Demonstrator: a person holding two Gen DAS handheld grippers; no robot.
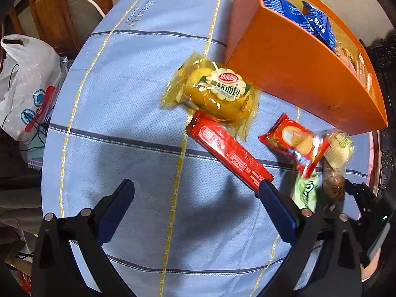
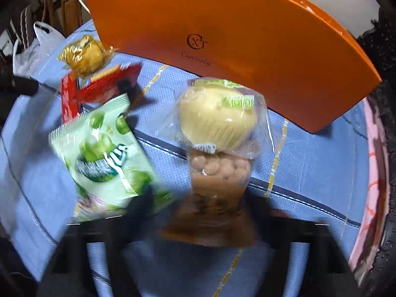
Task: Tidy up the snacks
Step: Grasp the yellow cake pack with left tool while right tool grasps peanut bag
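An orange box (image 1: 297, 74) stands on the blue striped tablecloth (image 1: 123, 99) and holds blue packets (image 1: 309, 22). In front of it lie a yellow bread pack (image 1: 215, 91), a long red bar (image 1: 230, 153), a red biscuit pack (image 1: 297, 143), a green candy bag (image 2: 104, 158), a pale cake pack (image 2: 217, 116) and a brown nut pack (image 2: 217, 180). My left gripper (image 1: 198, 188) is open above the cloth, its right finger (image 1: 277, 208) by the red bar's end. My right gripper (image 2: 198, 212) is blurred around the brown nut pack; its grip is unclear.
A white plastic bag (image 1: 29, 86) and wooden furniture (image 1: 49, 12) stand off the table's left. The orange box (image 2: 222, 37) fills the back in the right wrist view. A pink cloth edge (image 2: 371, 173) runs along the table's right.
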